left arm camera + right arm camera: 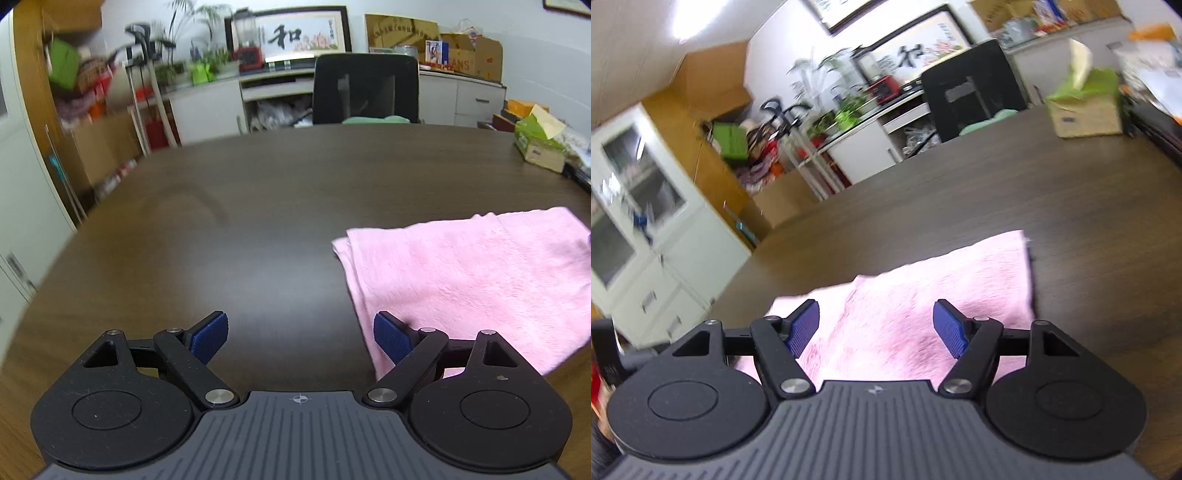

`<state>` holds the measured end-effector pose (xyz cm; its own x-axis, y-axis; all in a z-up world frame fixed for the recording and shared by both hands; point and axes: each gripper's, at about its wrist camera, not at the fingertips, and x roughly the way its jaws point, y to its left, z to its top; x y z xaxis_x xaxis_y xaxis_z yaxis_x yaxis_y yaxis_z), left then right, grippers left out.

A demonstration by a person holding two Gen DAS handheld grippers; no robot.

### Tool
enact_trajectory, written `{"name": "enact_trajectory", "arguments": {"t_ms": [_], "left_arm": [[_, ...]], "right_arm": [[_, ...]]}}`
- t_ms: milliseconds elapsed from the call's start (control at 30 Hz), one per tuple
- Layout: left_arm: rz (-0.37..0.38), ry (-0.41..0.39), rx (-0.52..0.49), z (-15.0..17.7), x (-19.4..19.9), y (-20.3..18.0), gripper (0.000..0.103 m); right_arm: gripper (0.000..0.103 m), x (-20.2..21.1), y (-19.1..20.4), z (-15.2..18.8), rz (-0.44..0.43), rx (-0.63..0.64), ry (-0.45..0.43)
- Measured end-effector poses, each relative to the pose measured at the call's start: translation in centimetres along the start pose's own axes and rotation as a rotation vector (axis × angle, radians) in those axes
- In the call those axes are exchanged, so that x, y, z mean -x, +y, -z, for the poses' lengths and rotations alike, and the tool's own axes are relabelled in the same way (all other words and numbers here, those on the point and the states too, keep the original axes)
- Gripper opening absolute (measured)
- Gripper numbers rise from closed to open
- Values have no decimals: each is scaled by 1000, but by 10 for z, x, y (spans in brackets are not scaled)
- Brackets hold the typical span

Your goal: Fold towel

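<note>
**Pink towel lying doubled on desk**

One soft pink terry towel (469, 280), layered at its left edge, flat on the dark brown wooden desk (240, 229). Two grippers: left gripper (300, 338) spread wide beside the towel's edge, right gripper (876, 328) spread above it, neither pinching anything. Either another fold pending or folding complete; unclear which.

Office: desk chair (365, 90), cabinets (476, 99), framed calligraphy (303, 35), cardboard boxes (476, 55).

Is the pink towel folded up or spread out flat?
Folded at least once: the pink towel lies on the table with a second layer's edge peeking out along its left side.
</note>
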<state>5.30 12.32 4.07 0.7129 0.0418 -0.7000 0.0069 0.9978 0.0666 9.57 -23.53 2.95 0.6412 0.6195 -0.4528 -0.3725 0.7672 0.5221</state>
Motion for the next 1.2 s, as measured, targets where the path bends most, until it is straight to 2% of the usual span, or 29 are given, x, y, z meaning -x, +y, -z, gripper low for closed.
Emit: {"name": "enact_trajectory", "arguments": {"t_ms": [67,267,400,533,600,633,667,1000,1200], "left_arm": [[-8,23,27,-2,-3,-1,87],[-71,19,77,-18,-15,4,87],[-93,34,96,-27,-26,10,89],[-122,55,76,-36,-40,9,89],[-134,65,71,-40,-46,10,89],[-140,71,69,-42,-49,10,89],[-141,74,67,-44,-52,11,89],[-145,98,58,-60,-72,12,91],[-149,104,43,-64,-80,9,95]], "right_arm": [[71,-1,17,6,-25,76,20],[71,4,81,30,-127,322,72],[71,6,137,57,-66,550,61],[64,-4,174,75,-38,672,98],[56,-13,190,83,-56,707,135],[48,-17,197,86,-64,719,151],[44,-22,201,88,-71,720,165],[44,-68,213,80,-85,690,238],[44,-78,212,86,-84,685,255]]}}
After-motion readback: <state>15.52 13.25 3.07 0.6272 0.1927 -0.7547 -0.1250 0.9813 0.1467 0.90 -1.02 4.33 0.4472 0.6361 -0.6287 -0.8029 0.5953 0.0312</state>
